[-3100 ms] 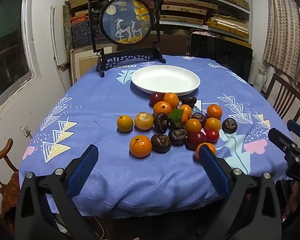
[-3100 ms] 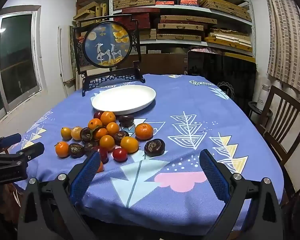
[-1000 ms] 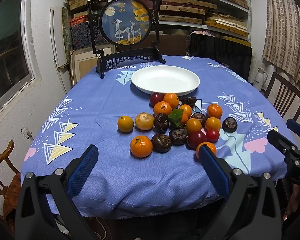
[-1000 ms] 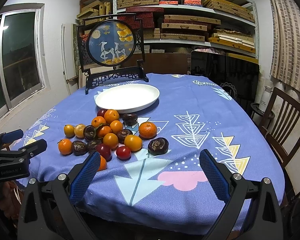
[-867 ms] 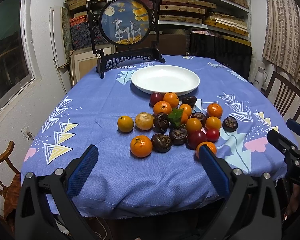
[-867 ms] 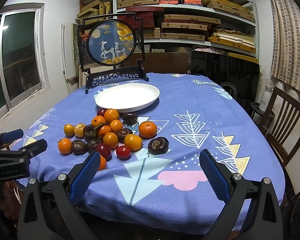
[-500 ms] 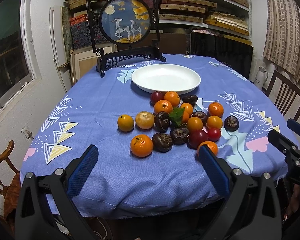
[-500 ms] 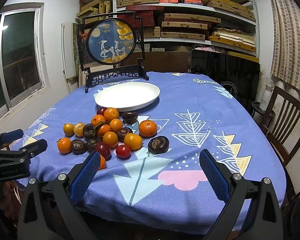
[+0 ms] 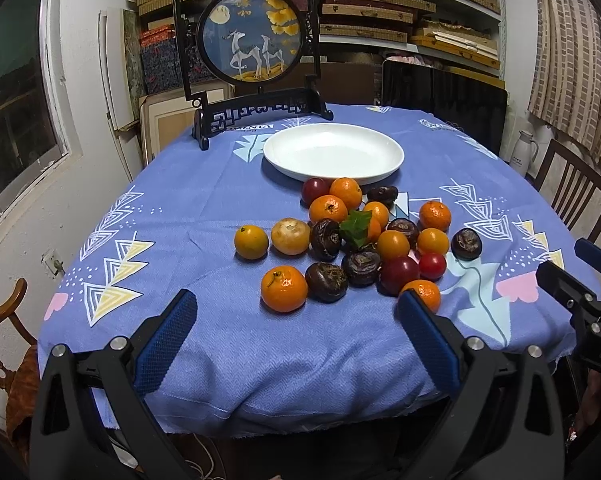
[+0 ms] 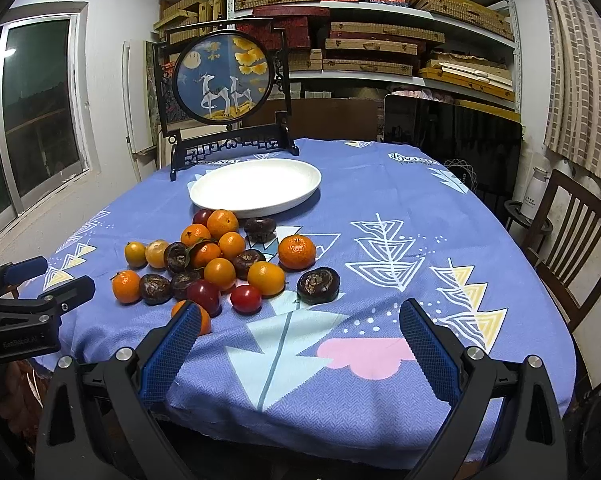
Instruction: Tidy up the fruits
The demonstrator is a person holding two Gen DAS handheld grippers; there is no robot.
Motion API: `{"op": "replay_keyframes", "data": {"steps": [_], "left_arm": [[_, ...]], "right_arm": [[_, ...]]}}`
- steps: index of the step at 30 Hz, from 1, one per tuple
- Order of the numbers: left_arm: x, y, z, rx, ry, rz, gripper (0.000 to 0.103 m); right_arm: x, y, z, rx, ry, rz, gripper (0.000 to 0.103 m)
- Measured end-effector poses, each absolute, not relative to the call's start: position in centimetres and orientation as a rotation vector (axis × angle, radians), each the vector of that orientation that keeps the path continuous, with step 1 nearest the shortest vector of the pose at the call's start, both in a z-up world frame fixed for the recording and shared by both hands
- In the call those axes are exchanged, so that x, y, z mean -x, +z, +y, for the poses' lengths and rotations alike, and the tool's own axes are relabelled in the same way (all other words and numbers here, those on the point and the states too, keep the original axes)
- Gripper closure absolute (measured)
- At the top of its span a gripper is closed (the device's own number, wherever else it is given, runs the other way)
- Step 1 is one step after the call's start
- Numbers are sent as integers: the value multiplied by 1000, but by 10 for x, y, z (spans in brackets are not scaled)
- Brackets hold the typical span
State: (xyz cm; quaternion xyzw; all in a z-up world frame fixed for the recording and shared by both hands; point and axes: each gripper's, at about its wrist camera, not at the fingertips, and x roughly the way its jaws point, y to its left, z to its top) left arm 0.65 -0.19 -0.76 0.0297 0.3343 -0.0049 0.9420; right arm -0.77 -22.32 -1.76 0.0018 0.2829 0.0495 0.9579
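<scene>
Both claws hung at the near edge of the bench, which was draped in a blue patterned cloth. The left claw had its blue-padded fingers spread wide with nothing between them, and the right claw was spread just the same, gripping nothing.

The fruit pile sat on the cloth in the middle of the bench, just in front of the white plate, and no fruit lay on the plate. Nearest the left claw was a large orange tangerine, touching a dark wrinkled fruit on its right. Off to the pile's left stood a small yellow-orange fruit beside a pale tan fruit. A green leaf poked up in the heart of the pile, among more tangerines and dark fruits. A red round fruit and a deep red plum-like one sat near the front. On the right side a lone dark fruit lay slightly apart from the rest, with a bigger tangerine just behind it. One orange fruit was partly hidden behind the right claw's left finger.

Behind the plate stood a round framed deer picture on a black stand. Shelves of boxes lined the back wall, and a wooden chair stood at the right.
</scene>
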Motion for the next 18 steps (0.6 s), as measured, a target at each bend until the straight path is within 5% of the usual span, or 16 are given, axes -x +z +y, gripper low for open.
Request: {"op": "replay_keyframes", "data": {"steps": [18], "left_arm": [[-81,-80,29,-83,0,795,6]], "right_arm": [[-32,-64,-257,-93,118,722,4]]}}
